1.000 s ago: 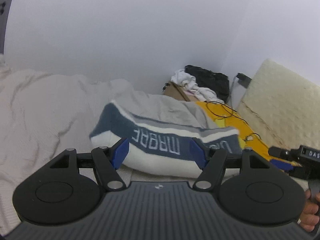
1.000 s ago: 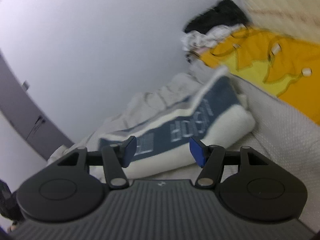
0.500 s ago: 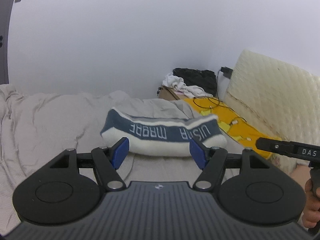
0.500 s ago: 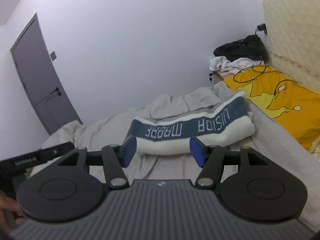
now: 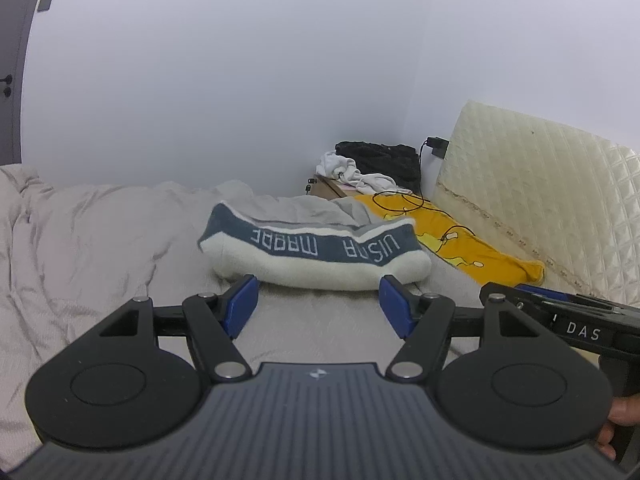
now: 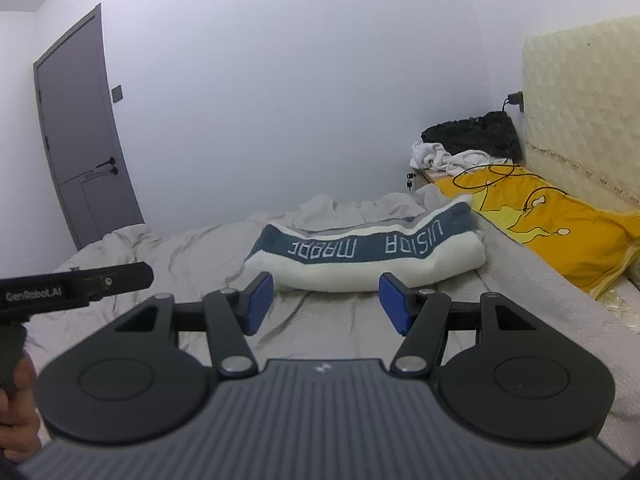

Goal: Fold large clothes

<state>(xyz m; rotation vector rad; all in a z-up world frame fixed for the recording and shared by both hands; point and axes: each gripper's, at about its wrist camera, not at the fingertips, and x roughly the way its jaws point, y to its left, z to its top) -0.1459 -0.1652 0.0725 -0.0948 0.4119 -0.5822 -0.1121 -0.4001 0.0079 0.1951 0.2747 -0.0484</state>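
A folded white garment with a dark blue lettered band (image 5: 316, 256) lies on the grey bed (image 5: 320, 320), also in the right wrist view (image 6: 368, 258). My left gripper (image 5: 318, 306) is open and empty, held back from the garment's near edge. My right gripper (image 6: 326, 300) is open and empty, also short of the garment. The right gripper's body shows at the right of the left wrist view (image 5: 568, 322); the left gripper's body shows at the left of the right wrist view (image 6: 76, 284).
A yellow pillow (image 6: 560, 224) with a black cable lies right of the garment, against a cream padded headboard (image 6: 584, 104). A pile of black and white clothes (image 6: 464, 146) sits in the far corner. Crumpled grey bedding (image 5: 80, 248) covers the left. A grey door (image 6: 80, 136) stands far left.
Both grippers have pulled back from the folded garment, which now looks smaller and farther away. The garment lies still. Both grippers stay open.
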